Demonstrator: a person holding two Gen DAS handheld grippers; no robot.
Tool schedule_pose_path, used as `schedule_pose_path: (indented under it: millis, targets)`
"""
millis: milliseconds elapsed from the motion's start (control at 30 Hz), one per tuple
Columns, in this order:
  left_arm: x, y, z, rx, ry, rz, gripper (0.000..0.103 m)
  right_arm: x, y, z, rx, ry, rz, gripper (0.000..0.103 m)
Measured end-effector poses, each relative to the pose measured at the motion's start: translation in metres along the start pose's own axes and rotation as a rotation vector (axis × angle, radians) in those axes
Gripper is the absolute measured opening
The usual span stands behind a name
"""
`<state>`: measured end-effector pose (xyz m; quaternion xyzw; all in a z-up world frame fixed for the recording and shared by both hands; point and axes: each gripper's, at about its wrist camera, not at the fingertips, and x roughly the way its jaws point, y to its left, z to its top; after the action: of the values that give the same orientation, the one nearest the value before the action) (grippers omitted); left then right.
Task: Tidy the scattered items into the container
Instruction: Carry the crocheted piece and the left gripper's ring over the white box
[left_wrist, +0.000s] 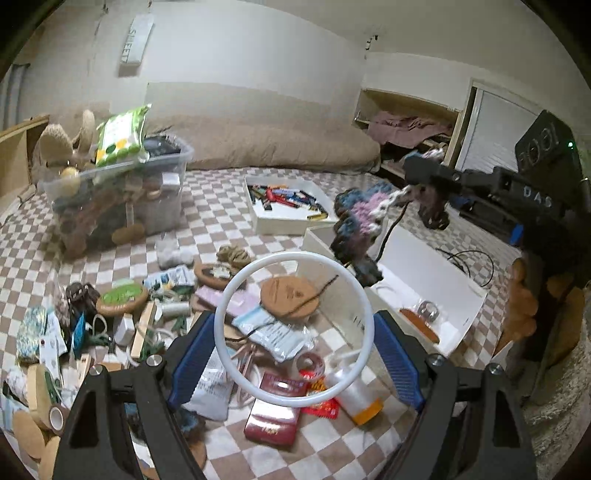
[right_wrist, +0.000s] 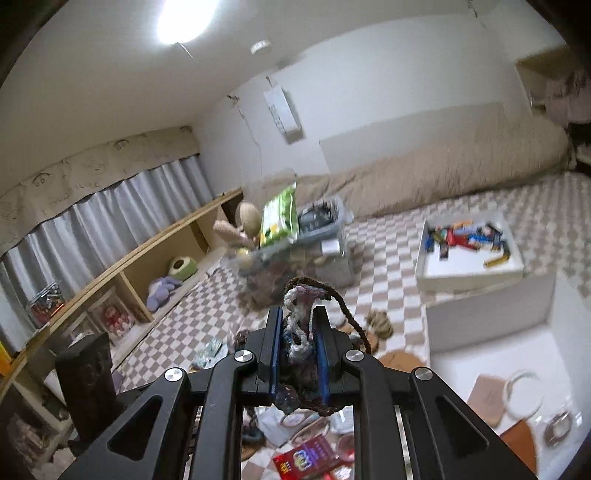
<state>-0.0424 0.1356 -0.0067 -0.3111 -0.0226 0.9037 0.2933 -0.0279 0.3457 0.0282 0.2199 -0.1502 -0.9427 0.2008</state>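
While the left gripper (left_wrist: 295, 328) clamps a white ring (left_wrist: 236, 288) and the right gripper (right_wrist: 298, 354) pinches a crochet piece (right_wrist: 301, 314), both above the white box (left_wrist: 458, 295), lowering and release come next.

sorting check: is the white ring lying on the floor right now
No, the white ring is off the floor, held between the blue pads of the left gripper.

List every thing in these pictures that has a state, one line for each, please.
Left gripper: fingers closed on the white ring, held up.
Right gripper: fingers shut on the crochet piece, held up.
Clear bin: no lid on it, overfull.
Far white box: open, small packets inside.
Near white box: open, a few things inside.
Tape roll: lying on the mat.
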Motion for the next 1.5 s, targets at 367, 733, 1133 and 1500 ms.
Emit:
schedule_pose_path:
  millis: [367,733,1133,1500]
  targets:
    - [0.000,-0.033,0.033,0.017,-0.064,-0.062,0.085,-0.043,0.001,0.048,-0.057,-0.114,-0.056,0.017]
    - [0.005,-0.065,0.066,0.046,-0.090,-0.115,0.085,-0.095,-0.013,0.108,-0.071,-0.260,-0.169,0.017]
    - [0.030,-0.110,0.094,0.086,-0.099,-0.248,0.085,-0.064,-0.080,0.085,-0.083,-0.113,-0.391,0.017]
    - [0.091,-0.134,0.084,0.112,0.010,-0.291,0.085,0.000,-0.162,0.009,-0.032,0.187,-0.474,0.017]
